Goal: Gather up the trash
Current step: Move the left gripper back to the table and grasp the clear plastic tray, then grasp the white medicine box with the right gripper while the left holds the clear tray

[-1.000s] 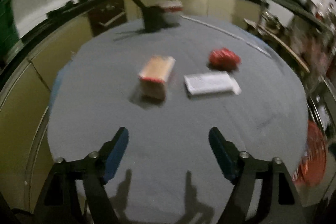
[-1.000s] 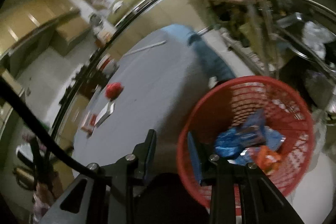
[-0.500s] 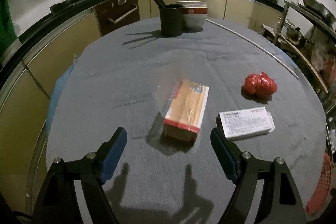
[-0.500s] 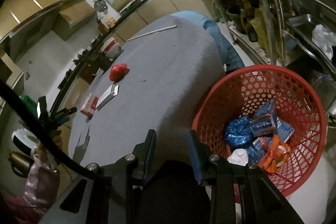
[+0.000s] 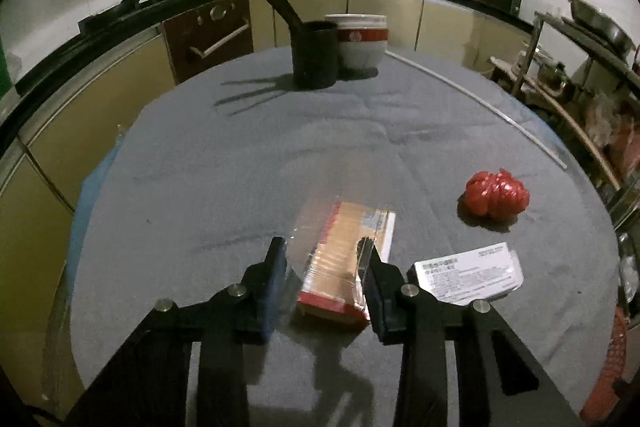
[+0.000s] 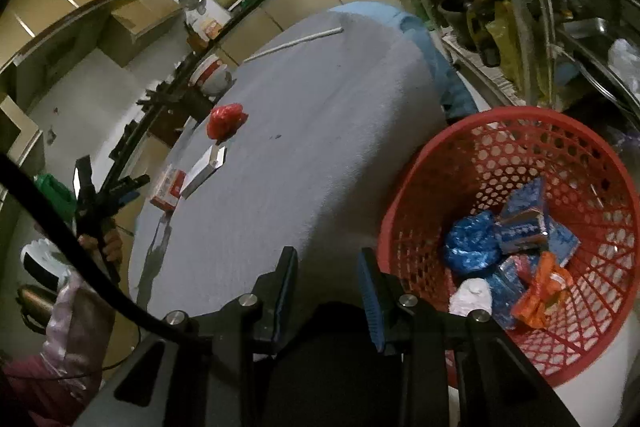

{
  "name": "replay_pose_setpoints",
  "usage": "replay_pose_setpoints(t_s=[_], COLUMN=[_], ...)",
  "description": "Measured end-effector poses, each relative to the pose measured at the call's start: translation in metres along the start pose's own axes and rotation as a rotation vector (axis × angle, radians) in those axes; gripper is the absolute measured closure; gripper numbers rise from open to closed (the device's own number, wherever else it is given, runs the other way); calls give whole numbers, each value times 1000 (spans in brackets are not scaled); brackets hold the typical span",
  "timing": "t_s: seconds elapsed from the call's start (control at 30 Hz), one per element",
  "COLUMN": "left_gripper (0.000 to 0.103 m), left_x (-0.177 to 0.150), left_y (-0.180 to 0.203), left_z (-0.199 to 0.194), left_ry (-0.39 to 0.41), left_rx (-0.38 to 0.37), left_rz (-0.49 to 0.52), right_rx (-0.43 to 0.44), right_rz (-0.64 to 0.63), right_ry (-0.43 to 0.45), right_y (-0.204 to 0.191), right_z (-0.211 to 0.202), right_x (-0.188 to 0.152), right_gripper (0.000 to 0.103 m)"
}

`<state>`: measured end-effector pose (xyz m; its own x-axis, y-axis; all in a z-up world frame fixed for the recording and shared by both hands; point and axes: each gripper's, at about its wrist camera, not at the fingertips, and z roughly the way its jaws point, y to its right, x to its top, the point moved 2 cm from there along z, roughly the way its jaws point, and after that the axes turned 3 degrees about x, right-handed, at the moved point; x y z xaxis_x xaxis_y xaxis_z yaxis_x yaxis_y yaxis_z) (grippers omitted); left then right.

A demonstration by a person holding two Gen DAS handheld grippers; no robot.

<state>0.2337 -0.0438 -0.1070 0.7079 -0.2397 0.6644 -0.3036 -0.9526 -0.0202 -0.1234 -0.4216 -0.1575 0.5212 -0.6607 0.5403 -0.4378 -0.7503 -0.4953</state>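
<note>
An orange-and-red packet in clear wrap (image 5: pixel 344 259) lies on the grey round table (image 5: pixel 280 155). My left gripper (image 5: pixel 324 259) is closed around its sides, both fingers touching it. A white paper box (image 5: pixel 468 273) lies just right of it, and a crumpled red bag (image 5: pixel 496 193) farther right. My right gripper (image 6: pixel 328 275) hangs empty and partly open by the table edge, beside a red mesh basket (image 6: pixel 460 155) holding several wrappers. The packet (image 6: pixel 168 189), box (image 6: pixel 206 169) and red bag (image 6: pixel 225 119) show far off in the right wrist view.
A black cup with chopsticks (image 5: pixel 314 53) and a white-and-red bowl (image 5: pixel 362 41) stand at the table's far side. A white stick (image 5: pixel 480 103) lies along the right rim. Kitchen cabinets and a metal shelf rack (image 6: pixel 540 7) surround the table.
My left gripper has moved forward to the packet and its fingers have closed in on the packet's sides. The right gripper has drifted slightly beside the basket.
</note>
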Motion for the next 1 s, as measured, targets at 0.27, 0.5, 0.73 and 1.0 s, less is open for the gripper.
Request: replay_pose_setpoints(t_s=[0.27,0.5,0.73,1.0], left_gripper=[99,99,99,99], left_x=[-18,-51,-82,-99], left_y=[-4,-2,0,-6], left_z=[-27,-54,-56,-54], left_ry=[15,-19,-92,-115], left_rx=[-56,-147,-169,-153], left_rz=[-9,-16,-61,-79], right_rx=[75,133,189,136], right_rz=[-182,-337,-316,-340], right_ry=[-76,-129,-154,-371], right_y=[-74,-153,-205,-207], right_z=[64,144,232,297], right_x=[29,61,117,115], right_gripper=[69,68,68,68])
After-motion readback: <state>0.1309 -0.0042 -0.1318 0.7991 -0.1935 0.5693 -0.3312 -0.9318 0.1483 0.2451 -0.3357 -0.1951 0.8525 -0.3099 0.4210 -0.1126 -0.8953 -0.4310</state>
